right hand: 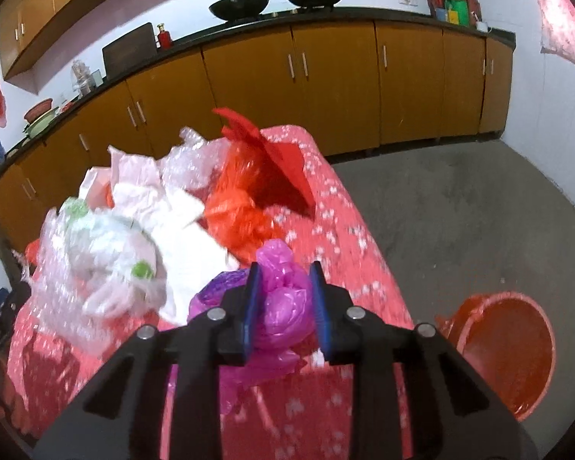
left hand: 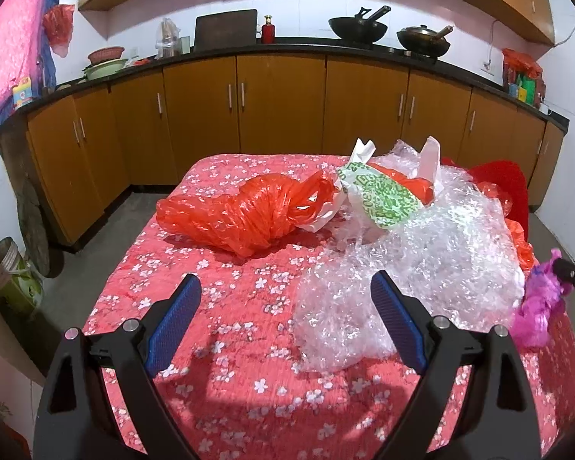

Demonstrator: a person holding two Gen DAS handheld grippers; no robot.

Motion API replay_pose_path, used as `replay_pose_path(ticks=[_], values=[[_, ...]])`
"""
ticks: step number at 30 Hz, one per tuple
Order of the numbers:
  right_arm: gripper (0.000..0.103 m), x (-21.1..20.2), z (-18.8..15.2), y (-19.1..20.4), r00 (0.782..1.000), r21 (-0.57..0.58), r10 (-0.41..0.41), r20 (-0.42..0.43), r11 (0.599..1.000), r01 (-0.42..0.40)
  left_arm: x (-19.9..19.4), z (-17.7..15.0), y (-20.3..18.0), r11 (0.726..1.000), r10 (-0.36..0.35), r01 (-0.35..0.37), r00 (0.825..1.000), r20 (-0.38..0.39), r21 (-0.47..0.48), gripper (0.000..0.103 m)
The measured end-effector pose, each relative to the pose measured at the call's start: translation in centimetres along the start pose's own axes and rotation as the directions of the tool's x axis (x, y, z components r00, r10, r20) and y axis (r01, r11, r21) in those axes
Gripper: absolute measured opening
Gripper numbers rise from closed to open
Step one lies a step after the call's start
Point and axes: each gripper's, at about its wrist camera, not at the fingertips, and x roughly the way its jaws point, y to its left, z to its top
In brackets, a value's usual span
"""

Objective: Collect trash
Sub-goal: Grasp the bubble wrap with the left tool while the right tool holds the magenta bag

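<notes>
the left gripper (left hand: 285, 299) hangs above the worktop (left hand: 249, 345), which is covered by a red cloth printed with white blossoms. its jaws stand wide apart with nothing between the blue pads; the right pad is in front of the near edge of a heap of clear bubble wrap (left hand: 421, 268), and contact cannot be confirmed.

the right gripper (right hand: 283, 293) has its jaws drawn in on a crumpled pink plastic bag (right hand: 283, 306). the bag bulges between the two blue pads and both pads press against it. in the left wrist view the same pink bag (left hand: 536, 306) appears at the right edge of the worktop, just beside the bubble wrap.

remaining trash on the worktop:
- a twisted orange plastic bag (left hand: 241, 214), left of centre.
- a white bag with green print (left hand: 379, 195), lying against the bubble wrap.
- white crumpled paper (right hand: 180, 222), beside a second orange bag (right hand: 237, 211).

a red bucket (right hand: 517, 345) stands on the floor to the right of the worktop, lined with orange plastic.
</notes>
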Motion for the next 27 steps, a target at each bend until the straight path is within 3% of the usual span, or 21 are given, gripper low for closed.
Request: replay_pose_path(ticks=[3,12,15,17,19,27], values=[[0.025,0.4,0.5,0.7,0.999,-0.051,-0.025,0.036,0.998,0.026,0.6,0.1,-0.2,1.0,-0.003,0.003,1.0,-0.01,0.01,0.088],[0.025,1.5,1.2,1.2,0.998,-0.064,-0.037,0.057,0.997,0.041,2.4,0.3,-0.4,0.999,-0.043,0.044,0.997,-0.058,0.005,0.068],[0.025,1.7,1.0,1.1,0.998,-0.065,-0.034,0.046,0.997,0.037,2.7,0.4,-0.2,0.997,-0.072,0.072,0.995,-0.073,-0.004,0.042],[0.025,1.6,1.0,0.9,0.998,-0.056,-0.034,0.051,0.998,0.037,3.1,0.4,-0.3,0.996,-0.092,0.093,0.991,-0.094,0.008,0.013],[0.025,1.6,0.9,1.0,0.998,-0.055,-0.035,0.052,0.998,0.037,3.1,0.4,-0.4,0.995,-0.093,0.095,0.991,-0.093,0.019,0.005],[0.025,0.5,0.8,1.2,0.997,-0.063,-0.024,0.068,0.998,0.028,0.0,1.6,0.3,0.994,-0.111,0.111,0.994,-0.017,0.018,0.0]])
